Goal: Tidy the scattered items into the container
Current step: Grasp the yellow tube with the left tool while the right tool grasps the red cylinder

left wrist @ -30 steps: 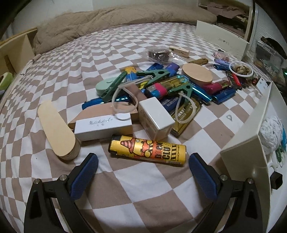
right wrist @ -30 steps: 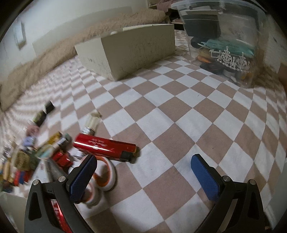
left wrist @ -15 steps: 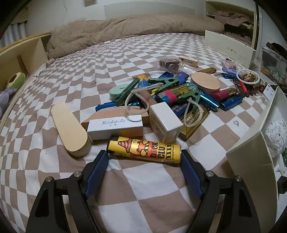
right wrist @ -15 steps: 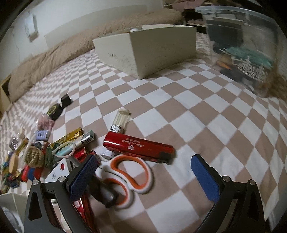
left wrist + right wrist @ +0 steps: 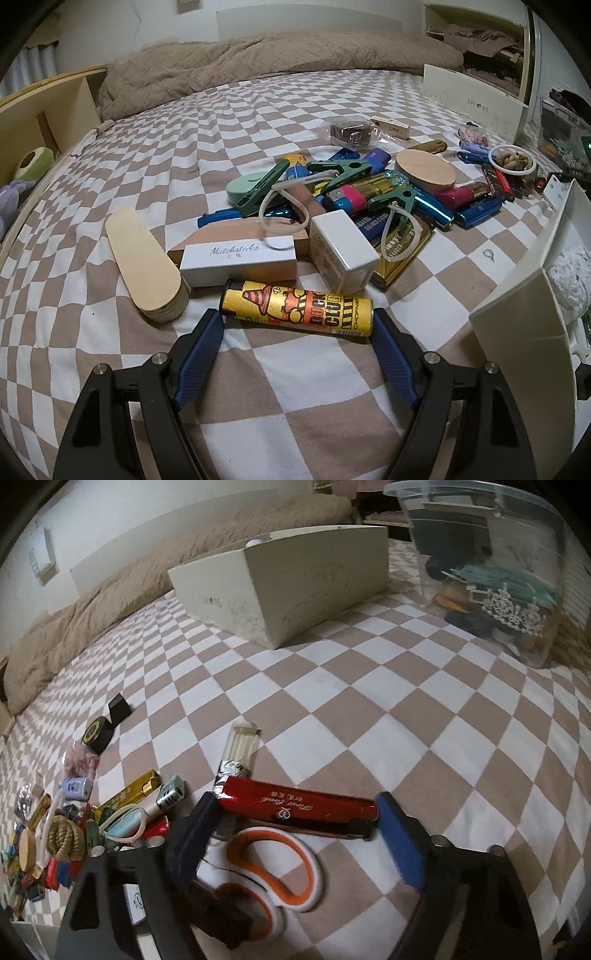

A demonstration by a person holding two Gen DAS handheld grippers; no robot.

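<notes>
With the left gripper [image 5: 297, 330] apparently clamped end to end on the yellow lighter [image 5: 297, 311] lying on the bed, and the right gripper [image 5: 295, 814] closing lengthwise around the red lighter [image 5: 295, 806] above the scissors [image 5: 280, 871], either smooth case could pivot and slip free.

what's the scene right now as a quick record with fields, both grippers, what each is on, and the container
surface: brown and white checked bedsheet
left gripper: pads at both ends of the yellow printed lighter, which lies flat
right gripper: jaws closing, long red lighter between them
beside red lighter: orange and white scissor handles
container: cream open box, white knitted item inside
pile: white matchstick box, wooden oval discs, green clips, blue lighters
</notes>
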